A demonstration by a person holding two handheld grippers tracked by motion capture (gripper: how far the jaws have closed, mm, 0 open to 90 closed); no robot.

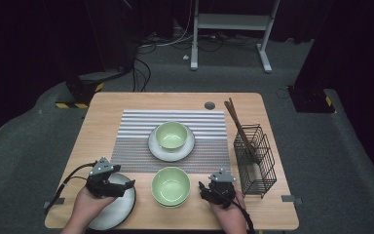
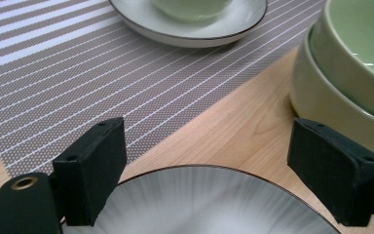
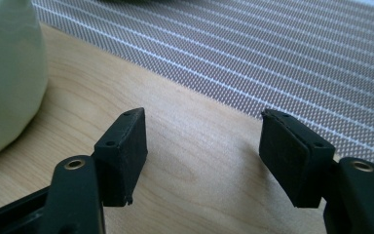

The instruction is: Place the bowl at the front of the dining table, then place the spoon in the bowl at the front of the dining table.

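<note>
From the high view, a wooden table [image 1: 97, 126] stands on a grey carpet floor [image 1: 331, 146] in a dark room; black cables [image 1: 141, 68] lie on the floor behind the table, near the white legs of a stand [image 1: 229, 22]. A striped mat [image 1: 136, 136] lies in the middle of the table; on it sits a white plate [image 1: 158, 146] with a green bowl [image 1: 171, 135] inside it. Nearer the person, off the mat, sit two green bowls stacked together [image 1: 170, 186]. At the right side stands a black wire basket [image 1: 255, 161] with brown chopsticks [image 1: 236, 119] leaning in it. The left gripper [image 1: 126, 186] hangs over a grey plate [image 1: 121, 207] at the near left edge of the table; the right gripper [image 1: 203, 189] sits low over the wood, just beside the stacked bowls.

In the left gripper view, the two black jaws stand wide apart with nothing pinched between them; the grey plate [image 2: 209, 204] lies right below them on the wood [image 2: 233, 126]; the stacked bowls [image 2: 341, 92] are close on the right; the striped mat [image 2: 78, 83] and the white plate [image 2: 199, 31] are farther off.

In the right gripper view, the jaws are spread apart too, and only bare wood [image 3: 195, 161] shows between them; the side of the stacked bowls [image 3: 7, 73] is near on the left; the mat [image 3: 272, 58] runs across the top.
</note>
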